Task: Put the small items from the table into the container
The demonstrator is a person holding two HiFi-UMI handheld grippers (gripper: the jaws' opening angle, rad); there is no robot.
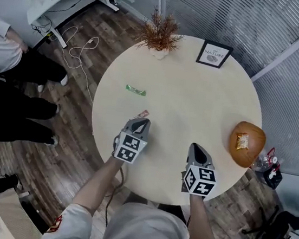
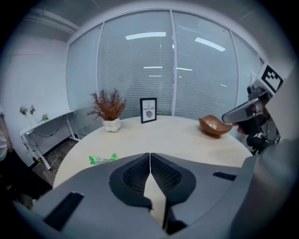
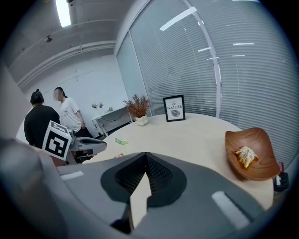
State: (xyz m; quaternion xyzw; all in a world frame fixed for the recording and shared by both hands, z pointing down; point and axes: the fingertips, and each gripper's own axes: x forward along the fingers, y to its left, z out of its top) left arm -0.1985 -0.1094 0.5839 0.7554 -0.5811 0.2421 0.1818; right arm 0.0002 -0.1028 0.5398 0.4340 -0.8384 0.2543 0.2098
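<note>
the left gripper [image 1: 142, 123] and right gripper [image 1: 196, 148] are held shut, empty, over the near table [image 1: 197, 90]. one snack [image 1: 242, 140] is seen in the bowl [image 1: 255, 149], right; a red wrapper [image 1: 143, 113] and green packet [image 1: 135, 90], left, are yet to be collected.

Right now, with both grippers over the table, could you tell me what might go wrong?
The brown wooden bowl sits at the edge of the round beige table; a nudge while dropping items could tip it off. The left gripper is shut with its tip beside the small red wrapper, so it may just push it away.
</note>
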